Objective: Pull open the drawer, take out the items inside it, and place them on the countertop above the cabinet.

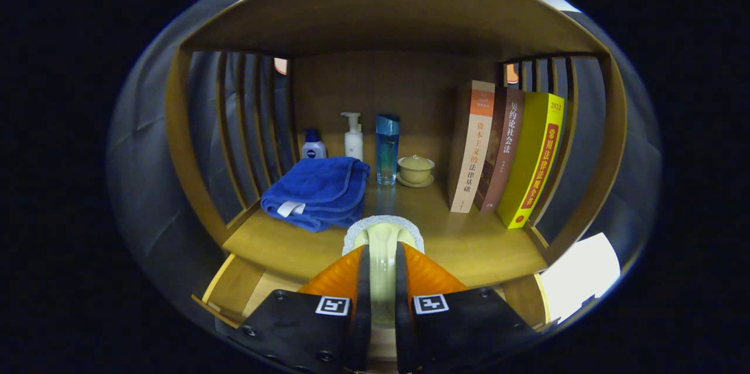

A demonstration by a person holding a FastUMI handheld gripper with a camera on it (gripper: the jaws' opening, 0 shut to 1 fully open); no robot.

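tool [382, 257]: nearly closed, both fingers pinching a pale round-topped item [383, 232].
item: held just above the bench [474, 245], likely for setting down.
drawer [234, 292]: pulled open below.
bench: towel [319, 189], bottles, books already there.

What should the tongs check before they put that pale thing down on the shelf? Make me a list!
1. Tongs gripping the pale cup-like item: ok, both fingers press its sides.
2. Bare spot on the countertop just ahead: ok.
3. Blue towel out of the way: ok, it lies off to the side.
4. Books standing steady: ok, upright.
5. Blue bottle and lidded bowl far enough back: ok, well beyond the tongs.
6. Drawer emptied: cannot tell, the inside is hidden.
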